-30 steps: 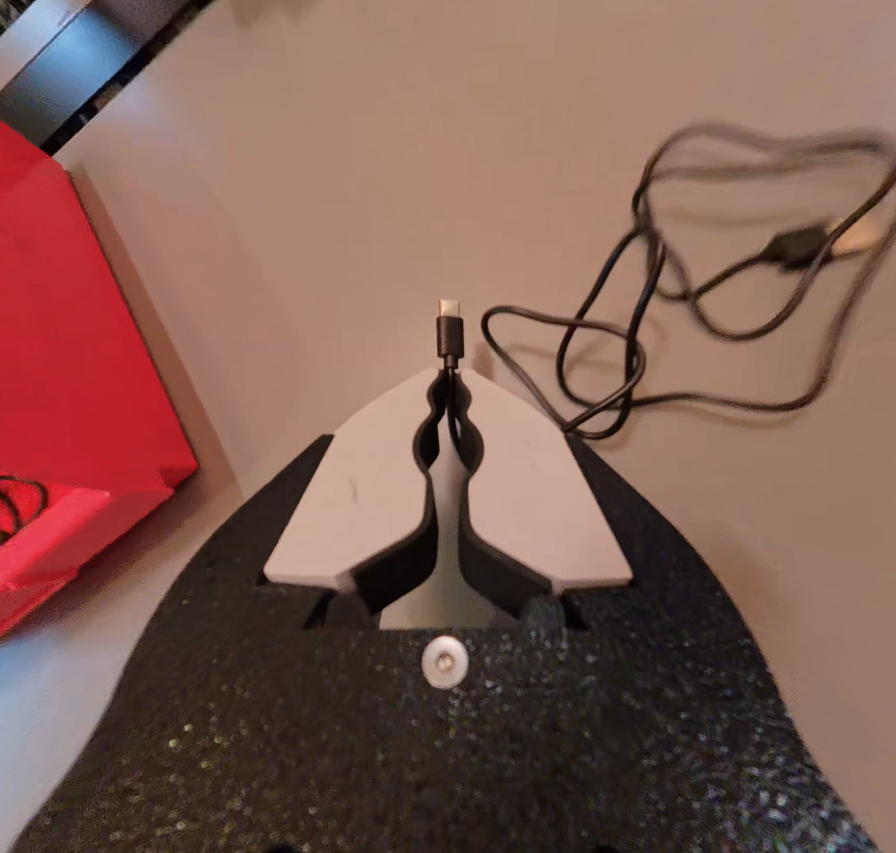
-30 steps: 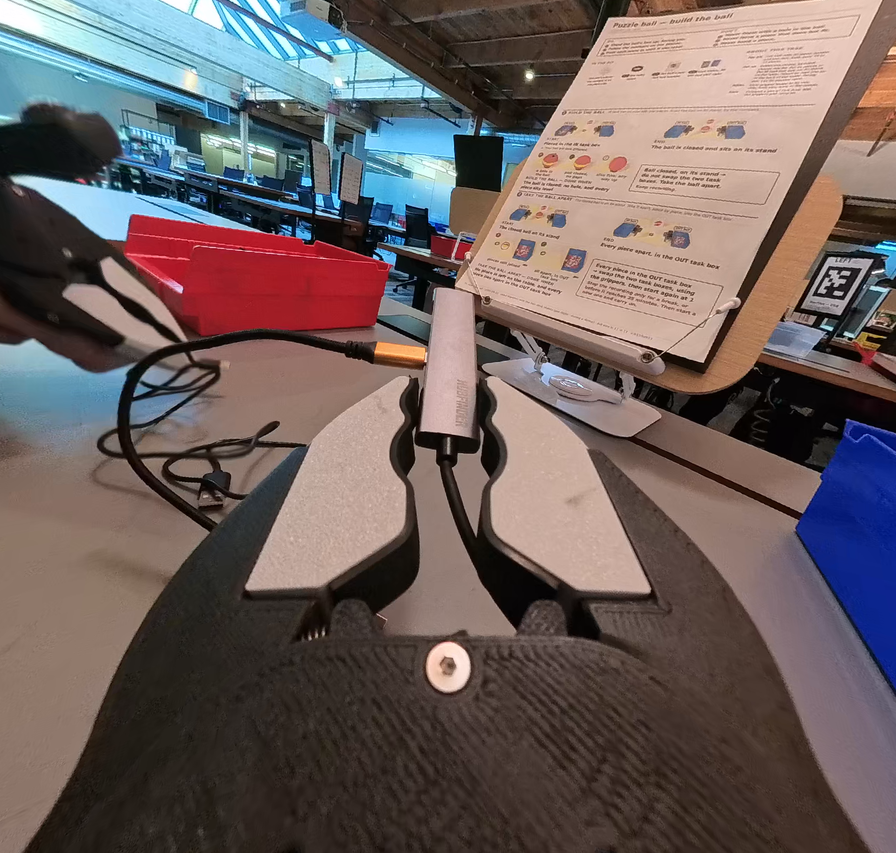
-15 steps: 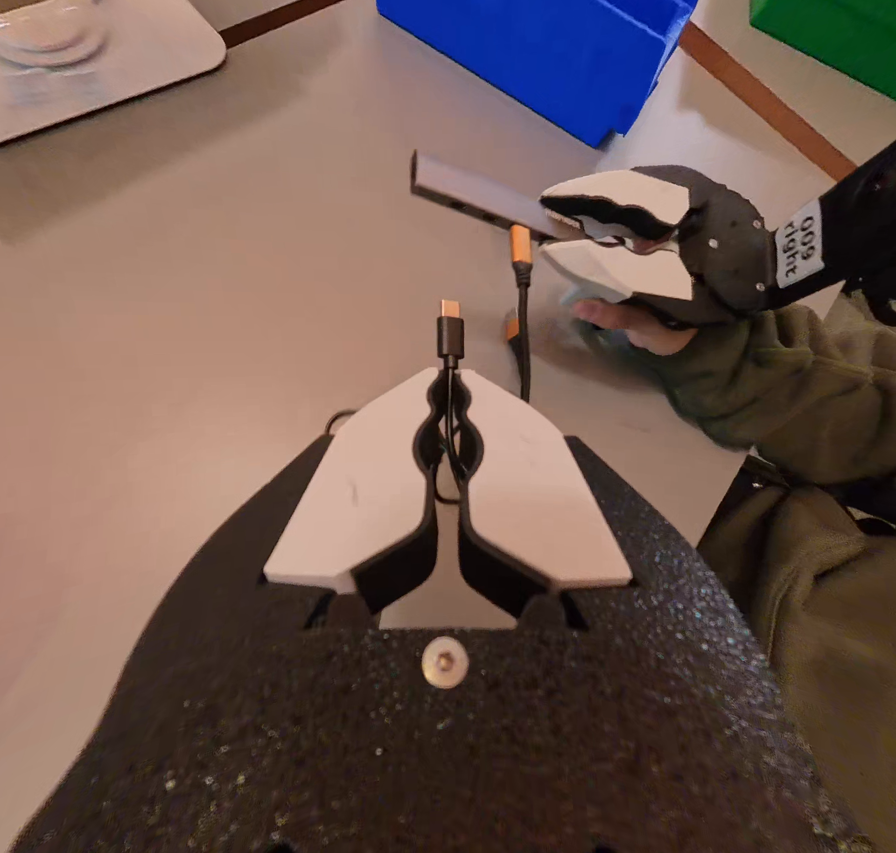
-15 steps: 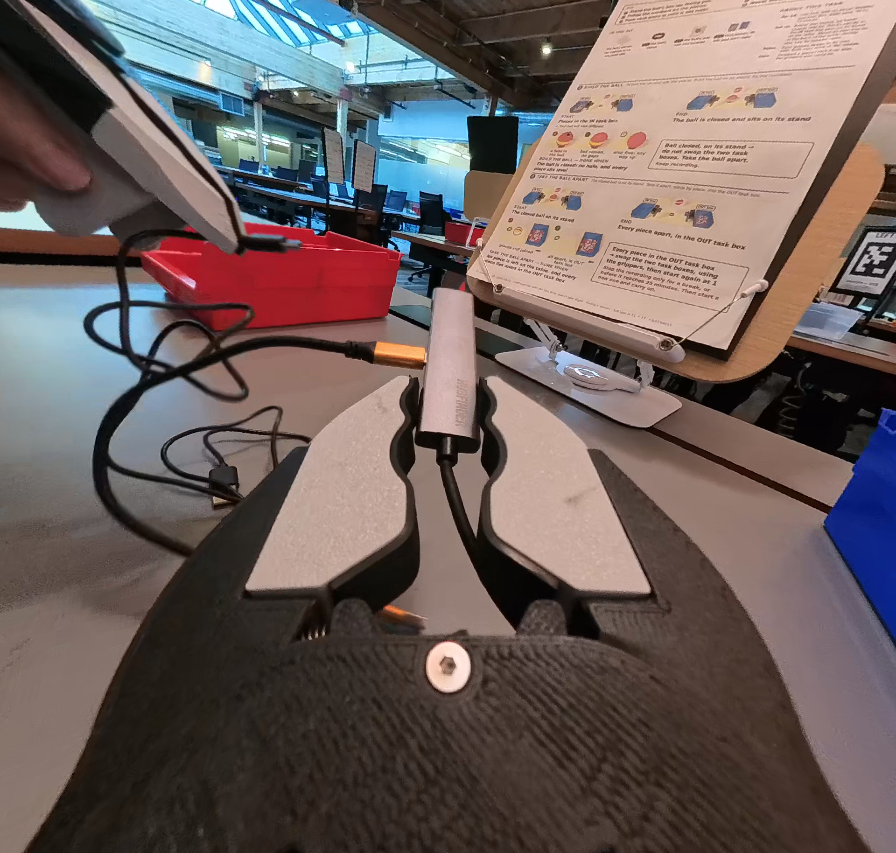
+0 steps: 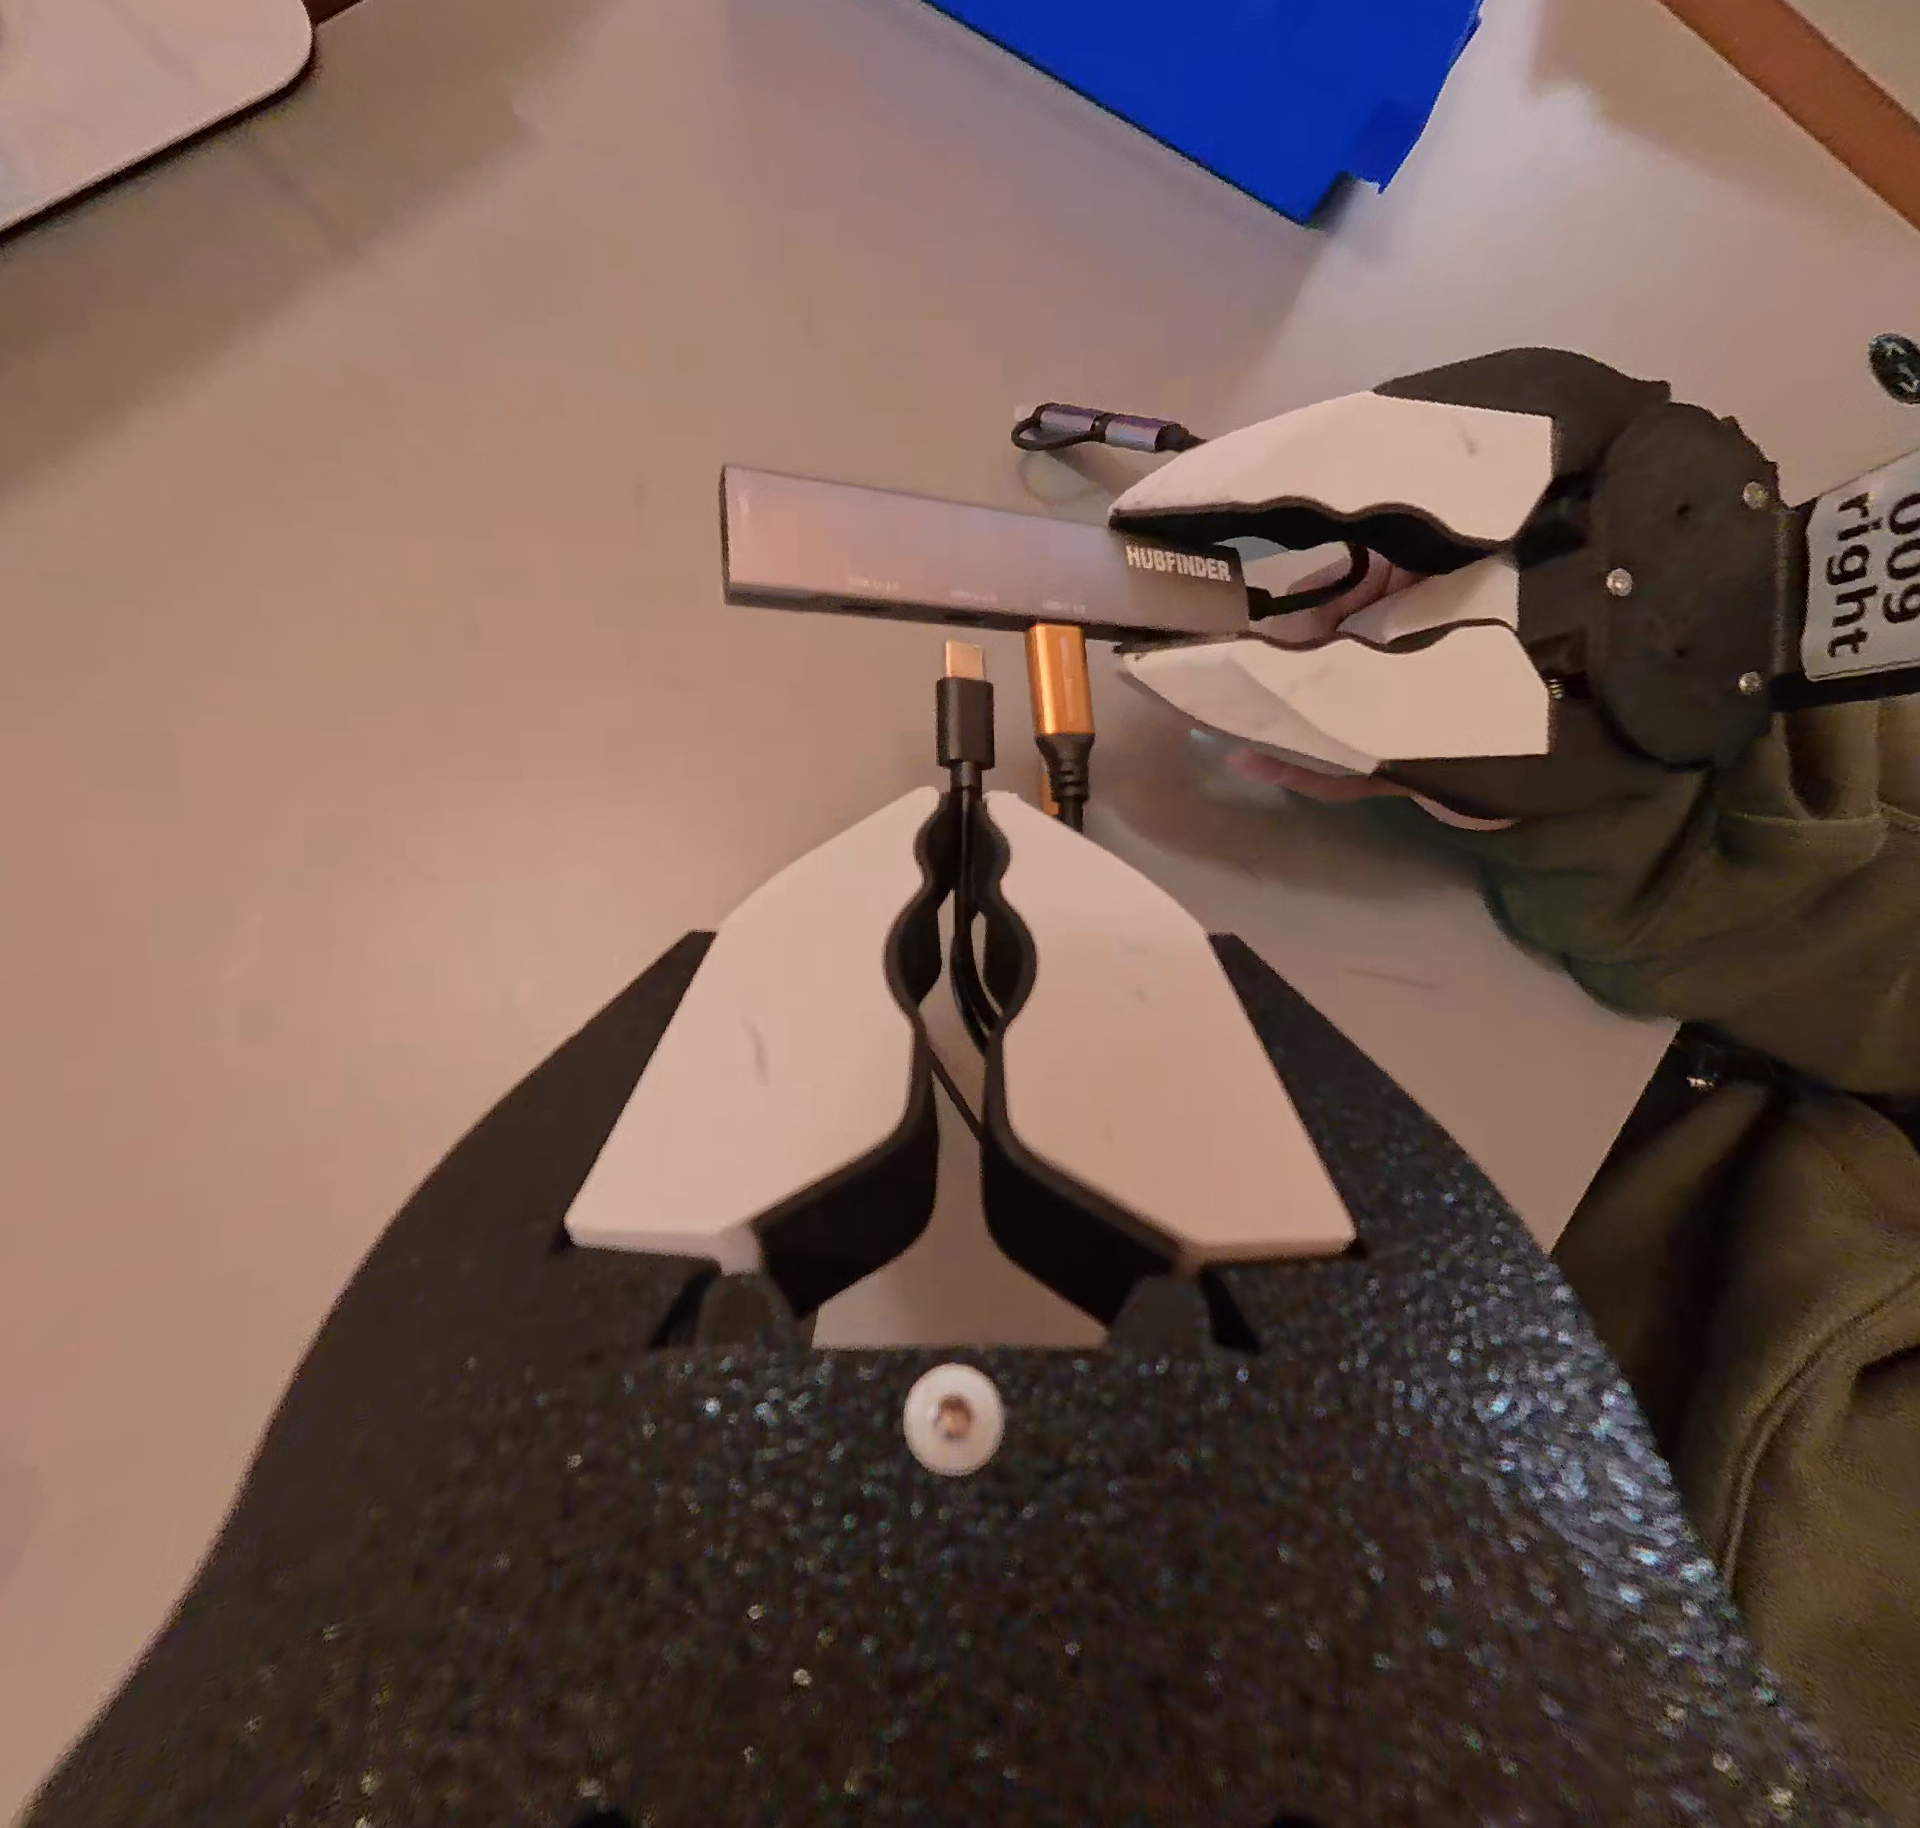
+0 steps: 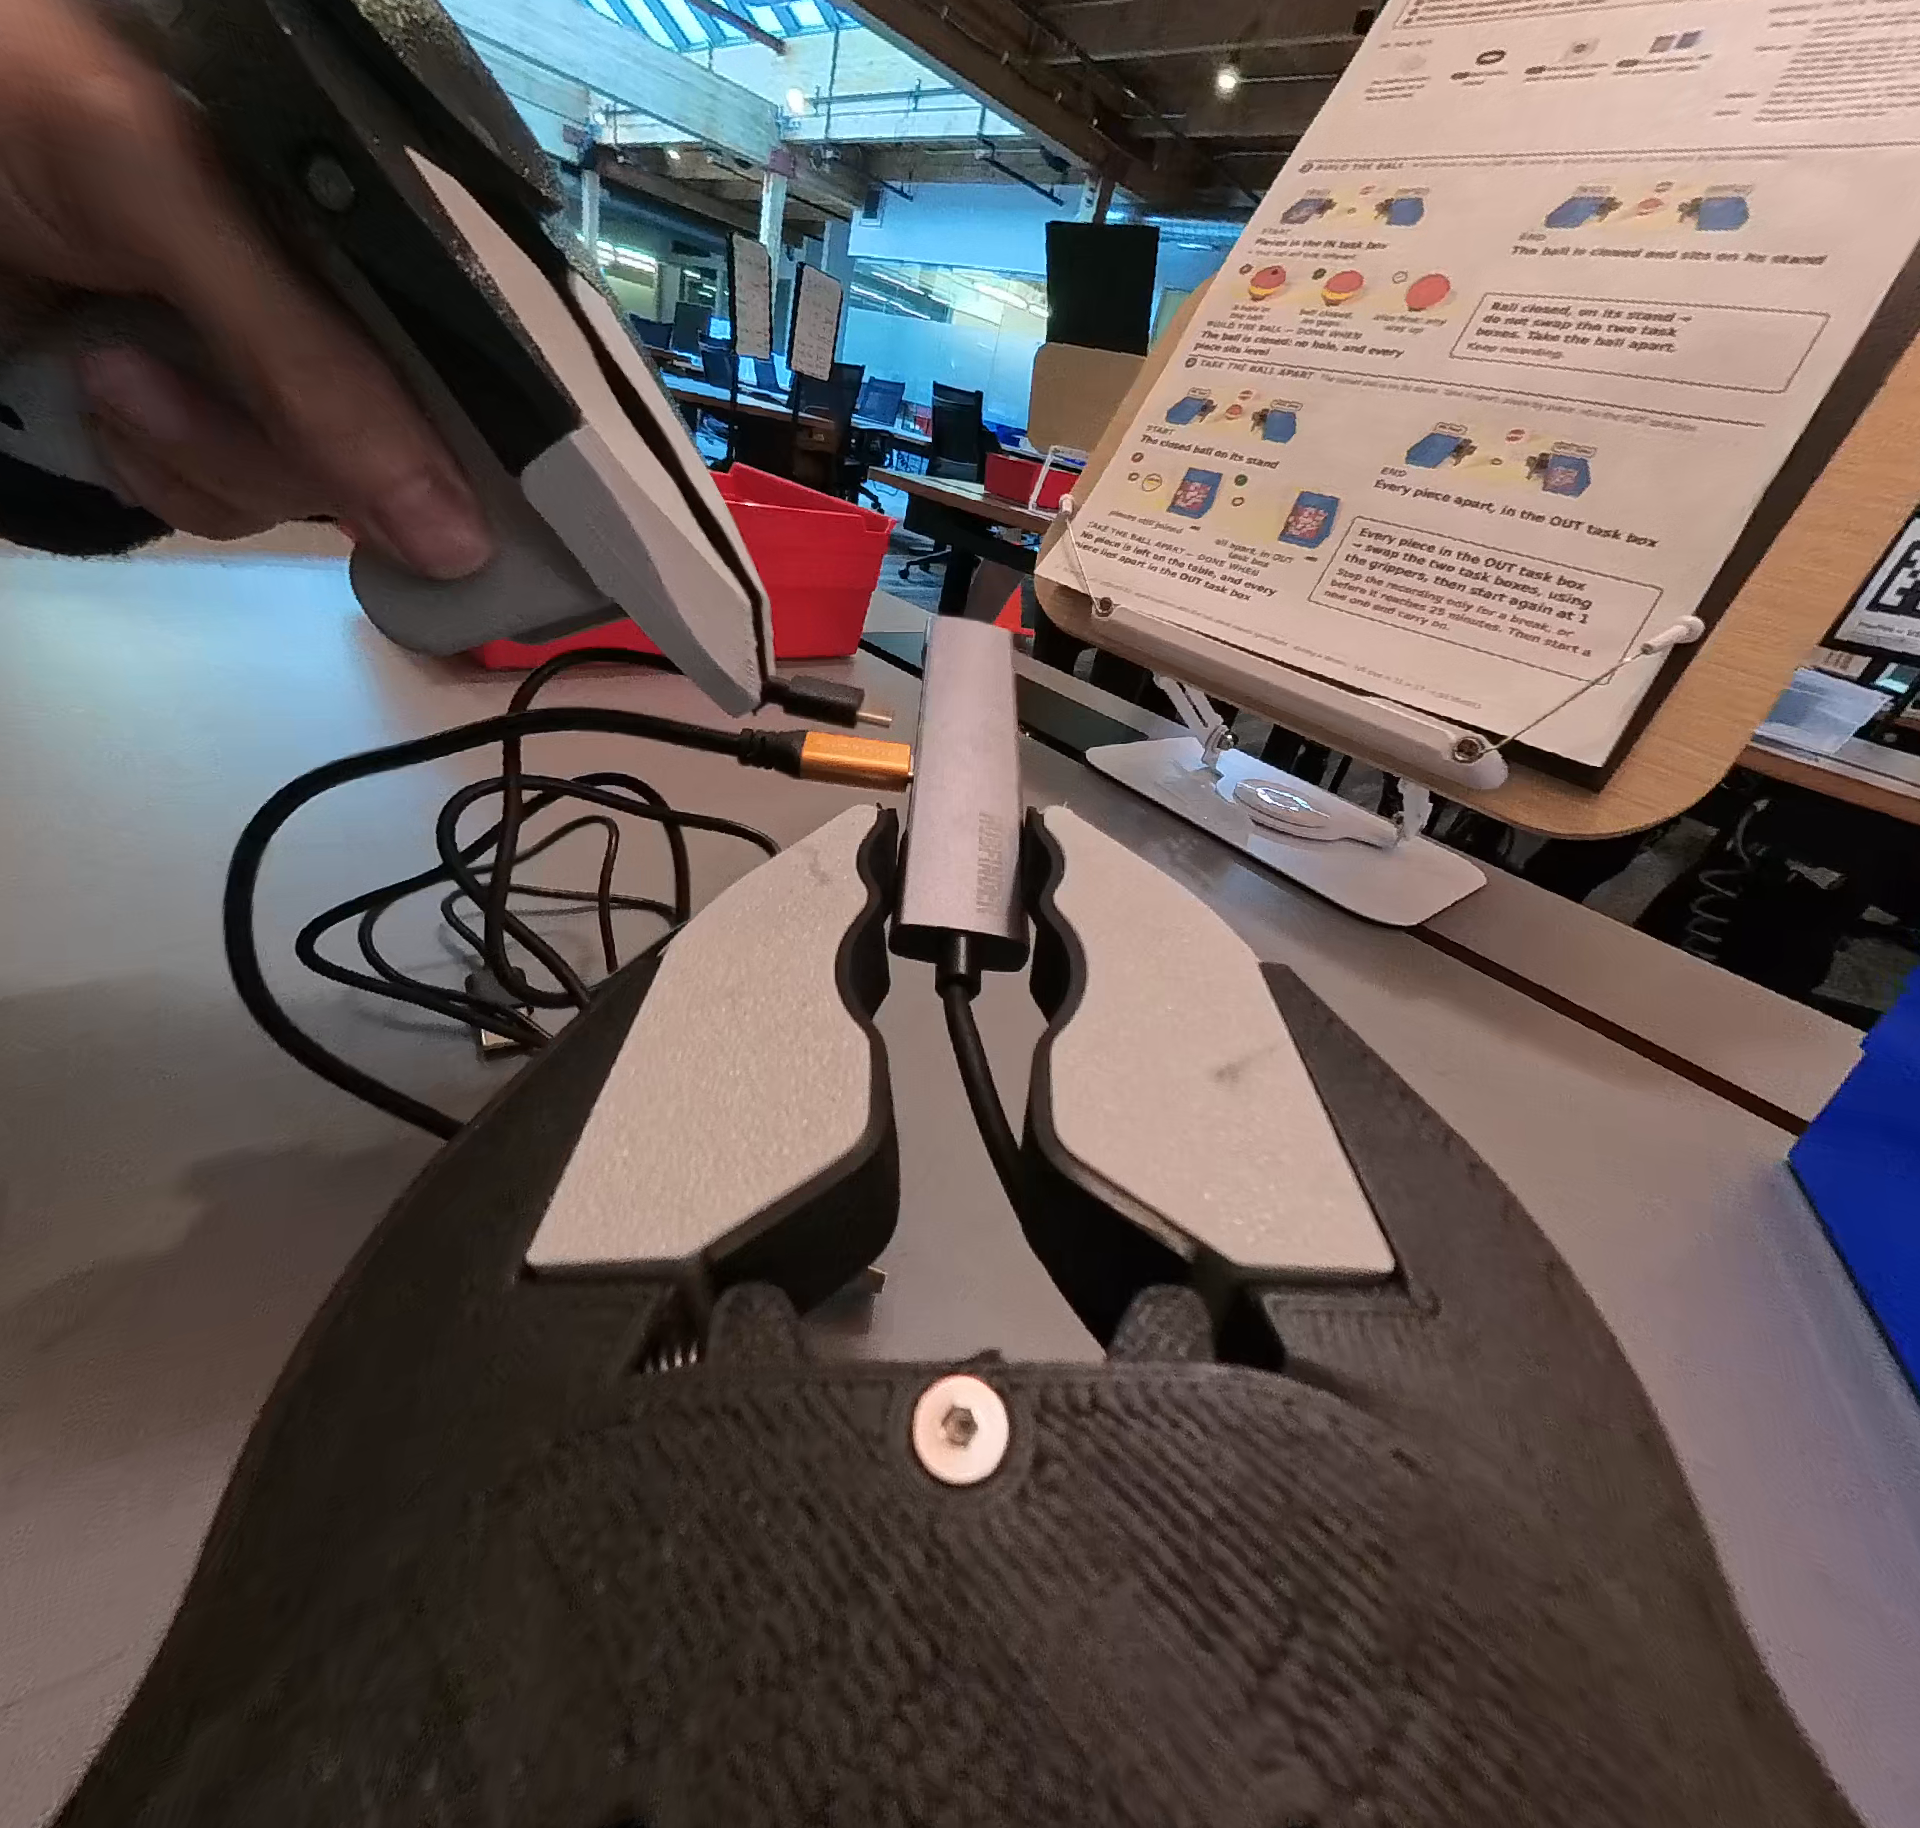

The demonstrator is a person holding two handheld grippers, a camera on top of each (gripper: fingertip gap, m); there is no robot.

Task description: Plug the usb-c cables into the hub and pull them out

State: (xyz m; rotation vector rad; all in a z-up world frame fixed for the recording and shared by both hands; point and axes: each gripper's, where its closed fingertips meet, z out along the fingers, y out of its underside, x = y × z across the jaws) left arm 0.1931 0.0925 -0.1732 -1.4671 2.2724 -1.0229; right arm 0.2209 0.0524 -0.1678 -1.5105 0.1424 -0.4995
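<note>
My left gripper [image 5: 964, 804] is shut on a black usb-c cable just behind its plug [image 5: 964, 706]. The plug points at the side of the grey hub [image 5: 935, 554] and its metal tip sits a short gap below the ports. My right gripper [image 6: 961, 833] is shut on the cable end of the hub [image 6: 961, 781] and holds it above the table; it also shows in the left wrist view [image 5: 1174, 594]. An orange-sleeved plug [image 5: 1058, 685] is in the hub next to the black one, seen also in the right wrist view [image 6: 857, 758]. The black plug [image 6: 821, 700] shows there too, with the left gripper [image 6: 758, 682].
A blue bin [image 5: 1195, 22] stands beyond the hub. A red bin [image 6: 821, 573] and an instruction sheet on a stand [image 6: 1507, 376] stand at the back. Loose black cable [image 6: 499, 895] lies coiled on the grey table [image 5: 364, 531]. The hub's own plug [image 5: 1101, 425] lies on the table. About 6 cm separates my left fingertips from my right.
My left gripper swung from the cable pile round toward the hub and carried the black plug up close to its ports. My right gripper kept holding the hub.
</note>
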